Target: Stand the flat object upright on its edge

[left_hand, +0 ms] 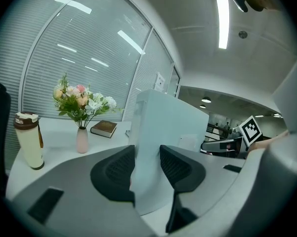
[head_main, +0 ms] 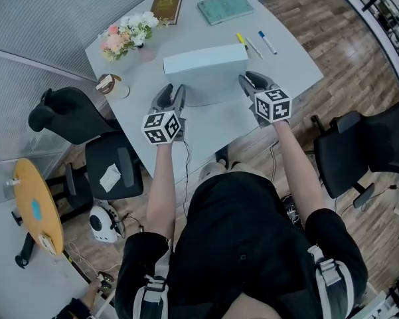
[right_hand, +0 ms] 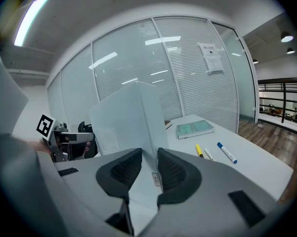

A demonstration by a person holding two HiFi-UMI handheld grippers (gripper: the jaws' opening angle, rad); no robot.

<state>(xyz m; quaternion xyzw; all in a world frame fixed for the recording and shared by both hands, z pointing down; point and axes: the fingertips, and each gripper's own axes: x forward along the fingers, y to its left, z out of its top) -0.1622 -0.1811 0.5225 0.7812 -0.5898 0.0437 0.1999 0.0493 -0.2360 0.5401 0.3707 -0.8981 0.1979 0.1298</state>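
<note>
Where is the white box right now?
Head view: white box on table, gripped between left hand-held gripper and right hand-held gripper, markers to its right.

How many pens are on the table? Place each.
3, right of the white box: yellow pen nearest it, thin white pen in the middle, blue-capped pen outermost. The box could hide more.

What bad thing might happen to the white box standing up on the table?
1. The white box stands on a thin edge, pinched only at its ends by the left tongs and right tongs. If either slips, it may tip flat.
2. The markers lie just behind it, and the flower vase is near too; a backward fall might knock them.
</note>
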